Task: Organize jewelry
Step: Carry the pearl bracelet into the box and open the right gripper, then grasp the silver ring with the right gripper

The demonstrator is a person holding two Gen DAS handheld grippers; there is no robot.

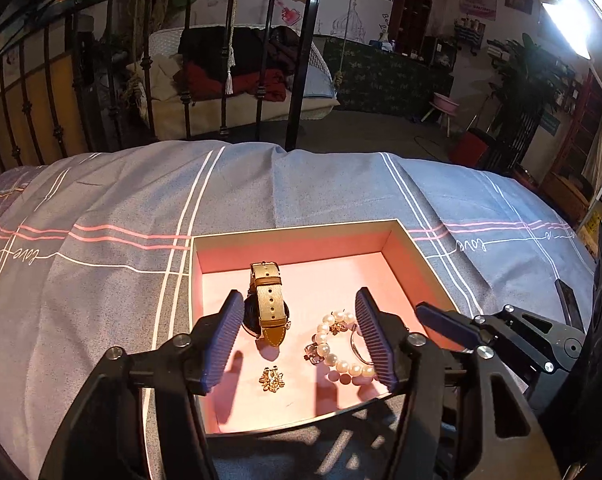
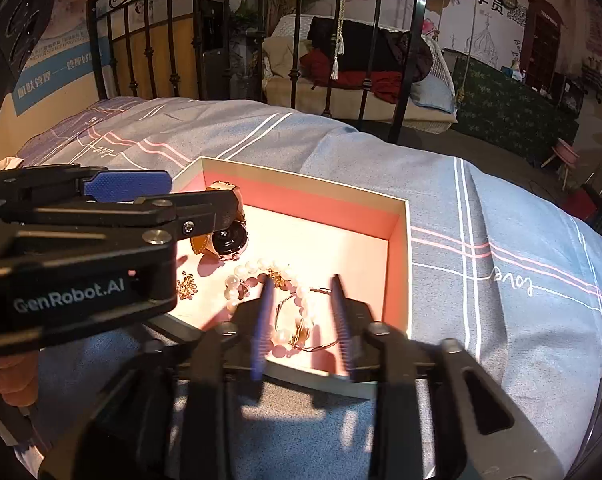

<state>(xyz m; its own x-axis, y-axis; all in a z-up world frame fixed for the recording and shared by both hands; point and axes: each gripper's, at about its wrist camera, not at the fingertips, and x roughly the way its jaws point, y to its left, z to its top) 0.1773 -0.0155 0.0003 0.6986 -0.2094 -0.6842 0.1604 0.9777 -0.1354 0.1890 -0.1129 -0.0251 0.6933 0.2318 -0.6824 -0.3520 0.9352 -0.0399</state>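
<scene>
Four pieces already lie in the box (image 1: pixel 293 232) at lower centre: watch (image 1: pixel 267 304), pearl bracelet (image 1: pixel 337 344), brooch (image 1: pixel 272 379), bangle (image 2: pixel 301 320). Left gripper (image 1: pixel 299 344) and right gripper (image 2: pixel 303 312) hover apart, empty; nothing visibly left outside on the bed (image 1: pixel 121 200).

A bed (image 1: pixel 301 184) carries everything, covered in a grey-blue sheet crossed by white and pink stripes, with "love" written along thin white lines. Directly on the sheet sits an open shallow box (image 1: pixel 421 256), cream-rimmed and pink inside, near the bed's front edge.
</scene>
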